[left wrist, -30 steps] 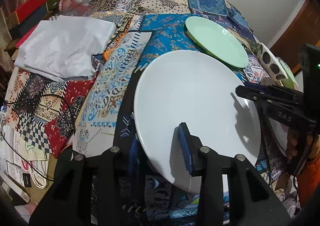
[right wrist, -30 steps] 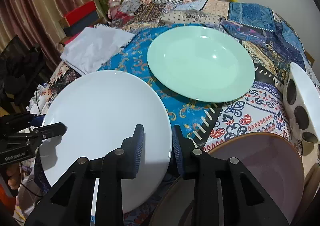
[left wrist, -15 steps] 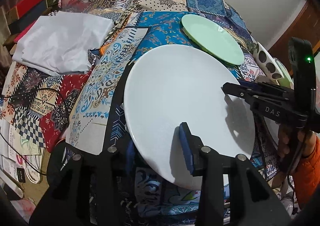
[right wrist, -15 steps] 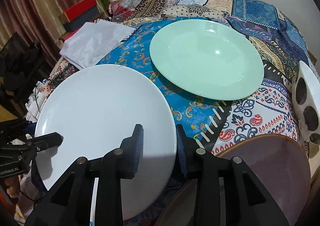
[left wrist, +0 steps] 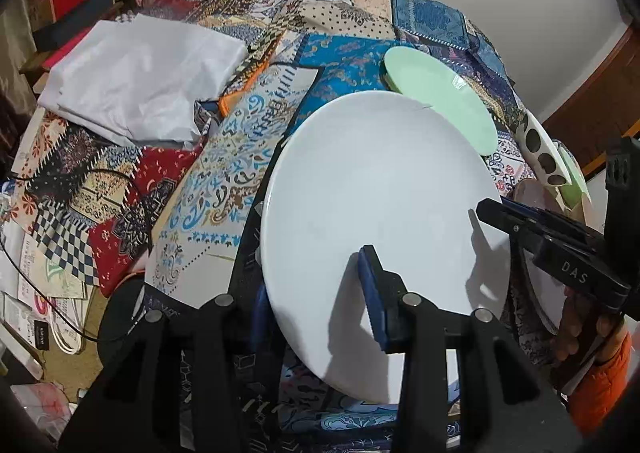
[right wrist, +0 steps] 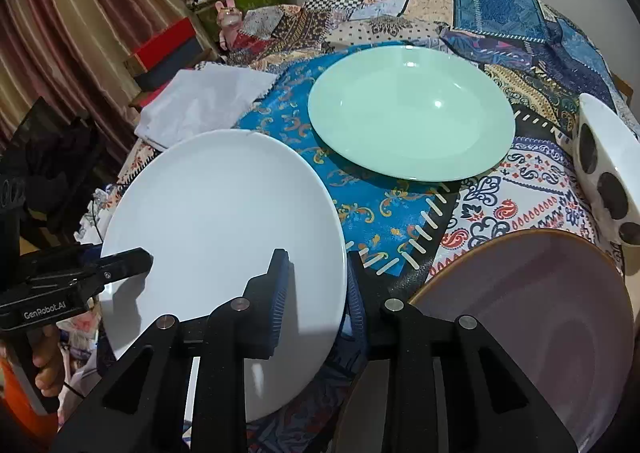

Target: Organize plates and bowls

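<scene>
Two grippers pinch one white plate by opposite edges. The left gripper has its fingers clamped on the near rim, one blue pad lying on the plate's upper face and the other tucked beneath it. The right gripper grasps the rim on its own side the same way, one pad on top and the other below the edge. In the left wrist view the right gripper comes in from the right side, its tip on the plate's far rim, with a hand in an orange sleeve under it. In the right wrist view the left gripper reaches the plate from the left.

The white plate sits tilted over the near part of the table, which is covered in patchwork cloths of blue, red and black print. Just beyond it a pale green plate lies flat on a blue patterned cloth; in the left wrist view the white plate's far rim overlaps it. To the right of the white plate is a pinkish plate with a brown rim. A white bowl with dark spots stands on its edge at the right side of the table. A folded white cloth lies at the table's far left.
</scene>
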